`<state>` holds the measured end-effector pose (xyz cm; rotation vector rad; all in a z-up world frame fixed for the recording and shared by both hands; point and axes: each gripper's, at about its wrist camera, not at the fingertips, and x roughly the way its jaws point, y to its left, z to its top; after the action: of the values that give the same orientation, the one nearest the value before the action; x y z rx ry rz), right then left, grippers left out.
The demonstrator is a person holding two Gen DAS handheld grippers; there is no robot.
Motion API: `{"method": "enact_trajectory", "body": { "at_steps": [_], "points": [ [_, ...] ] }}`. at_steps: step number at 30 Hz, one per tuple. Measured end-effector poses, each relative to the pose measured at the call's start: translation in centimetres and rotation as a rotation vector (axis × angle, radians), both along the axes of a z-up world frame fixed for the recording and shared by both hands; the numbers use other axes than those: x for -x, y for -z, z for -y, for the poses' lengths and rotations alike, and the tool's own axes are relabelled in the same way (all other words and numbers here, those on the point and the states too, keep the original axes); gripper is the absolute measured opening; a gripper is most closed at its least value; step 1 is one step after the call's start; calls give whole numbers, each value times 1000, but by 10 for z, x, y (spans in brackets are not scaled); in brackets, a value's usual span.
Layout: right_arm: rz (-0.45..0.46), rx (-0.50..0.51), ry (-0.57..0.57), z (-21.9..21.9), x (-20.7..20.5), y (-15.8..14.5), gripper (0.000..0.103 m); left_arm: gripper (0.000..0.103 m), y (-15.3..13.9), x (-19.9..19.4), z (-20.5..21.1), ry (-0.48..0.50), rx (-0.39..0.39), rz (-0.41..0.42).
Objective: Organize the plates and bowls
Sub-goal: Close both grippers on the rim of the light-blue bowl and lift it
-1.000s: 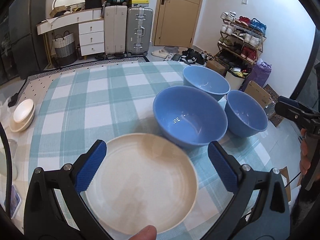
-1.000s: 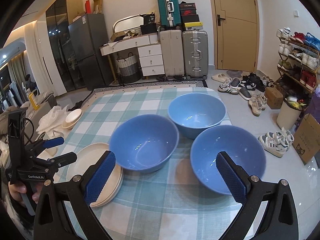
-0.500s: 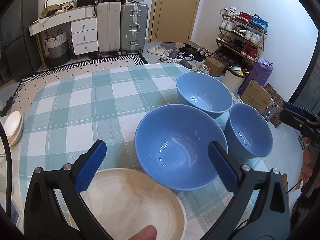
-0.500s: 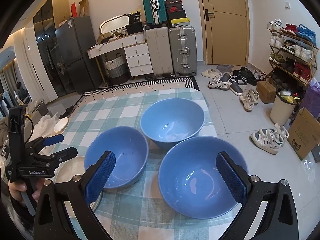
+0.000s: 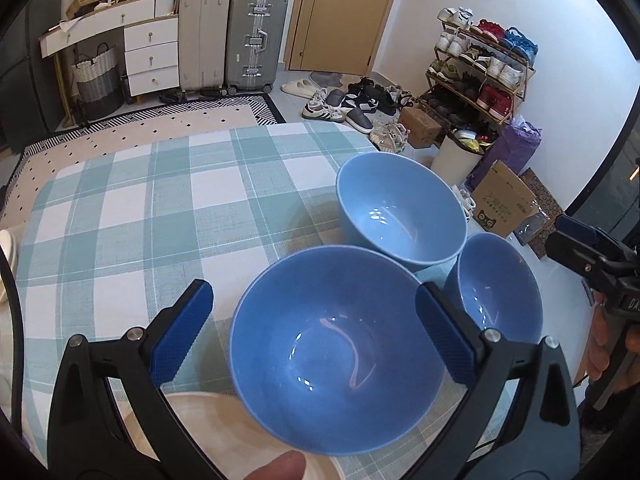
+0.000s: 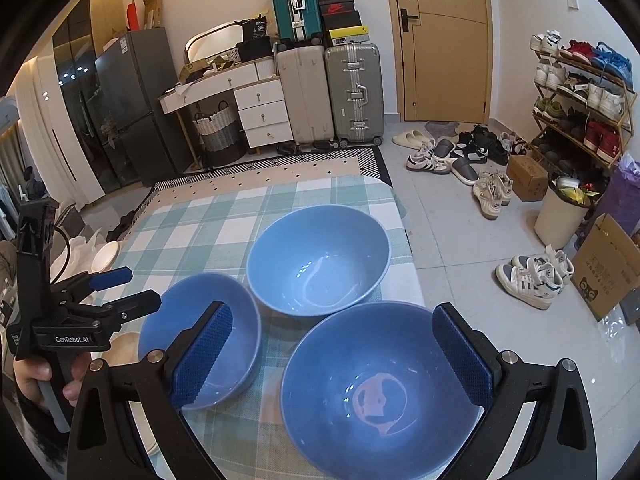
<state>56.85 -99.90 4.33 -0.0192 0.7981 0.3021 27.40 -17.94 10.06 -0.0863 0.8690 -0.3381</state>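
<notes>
Three blue bowls stand close together on the checked tablecloth. My left gripper is open and hovers over the nearest bowl, its fingers on either side of the rim without touching. Behind it are the far bowl and the right-hand bowl. A cream plate lies under the gripper's base. My right gripper is open above the right-hand bowl, with the far bowl and left bowl beyond. The left gripper shows at the left of that view.
A small stack of white dishes sits off the table's left side. The bowls stand near the table's right edge. Beyond it the floor holds shoes, a bin and a cardboard box.
My left gripper has moved from over the cream plate to over the nearest blue bowl. My right gripper has shifted right and closer, over the right-hand bowl. Both stay open.
</notes>
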Motion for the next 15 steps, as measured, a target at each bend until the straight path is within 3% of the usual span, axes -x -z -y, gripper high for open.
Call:
{"method": "enact_trajectory", "body": {
  "at_steps": [15],
  "points": [
    [-81,-9,6,-2,-61,24,97,89,22,-59,37,42,-33,-38]
  ]
}}
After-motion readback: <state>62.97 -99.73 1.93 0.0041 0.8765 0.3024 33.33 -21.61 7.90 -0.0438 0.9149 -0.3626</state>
